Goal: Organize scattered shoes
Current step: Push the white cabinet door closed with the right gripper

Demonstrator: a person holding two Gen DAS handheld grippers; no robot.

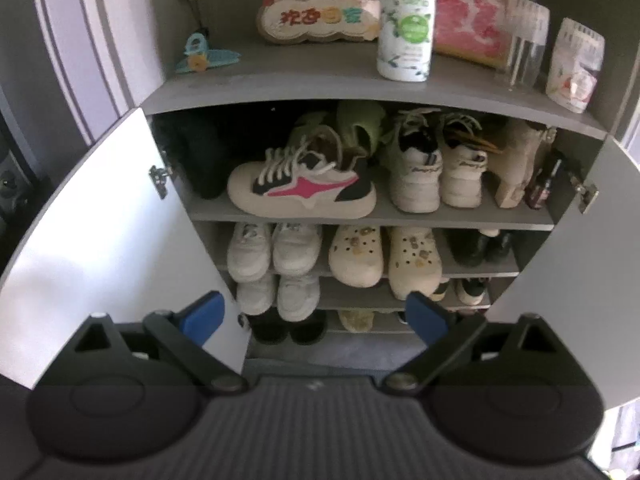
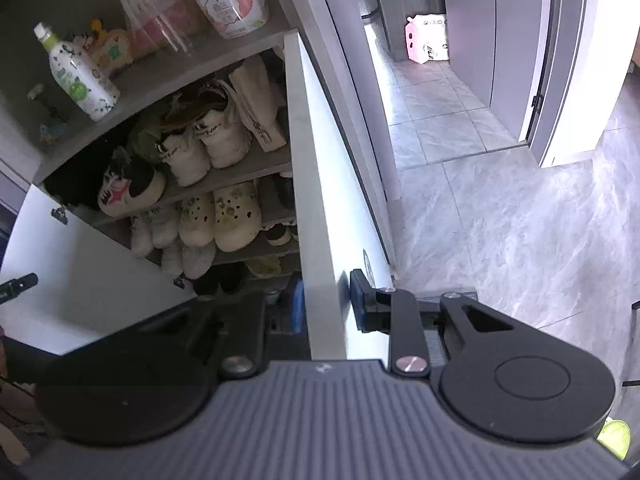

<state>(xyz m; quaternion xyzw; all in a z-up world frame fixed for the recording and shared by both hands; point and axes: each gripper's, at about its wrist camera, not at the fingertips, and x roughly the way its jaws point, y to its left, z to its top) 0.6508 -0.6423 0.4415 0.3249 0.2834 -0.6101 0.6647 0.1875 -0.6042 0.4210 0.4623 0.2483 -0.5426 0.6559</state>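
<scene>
Right tongs pinch the flat, smooth white cabinet door.

Daylight pours in from the doorway at the right view's far side, washing out the frame there and laying a sheen on the floor. The open cabinet doors glare white. The shelves sink into shadow toward the bottom. Both fisheye views bow straight edges, darken at the corners, and look slightly soft throughout.
</scene>
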